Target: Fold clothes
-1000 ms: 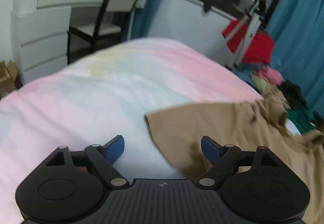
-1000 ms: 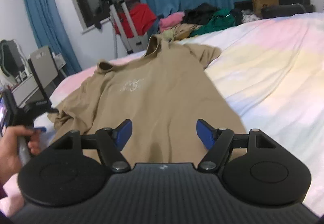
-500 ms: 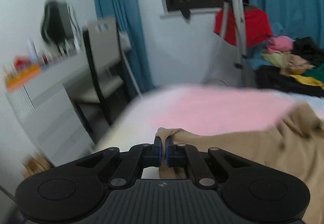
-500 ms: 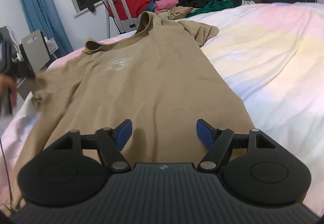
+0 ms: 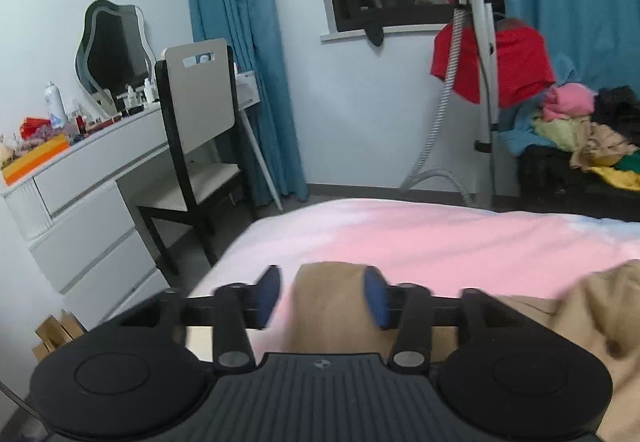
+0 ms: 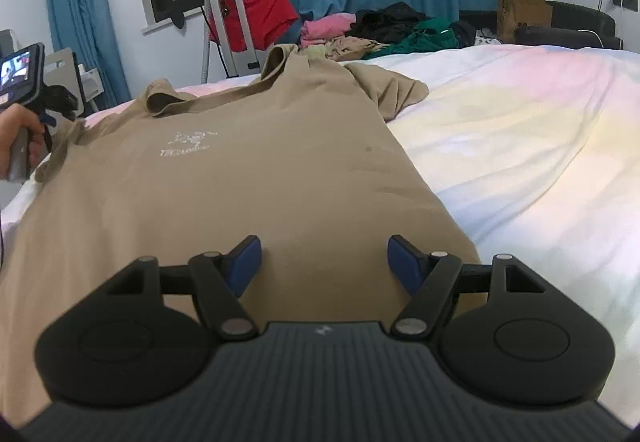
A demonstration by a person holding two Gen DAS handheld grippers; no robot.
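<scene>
Shirt: spread flat on bed, logo up.
Left hand-held gripper: parted, sleeve edge lying between its pads, unclamped.
Right hand-held gripper: held wide, low above hem.

One tan T-shirt lies on one bed; beside the bed stand one chair, one garment steamer and two grippers.

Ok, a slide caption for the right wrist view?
Open right claw hovering over the hem of a tan T-shirt spread on the bed.
</scene>
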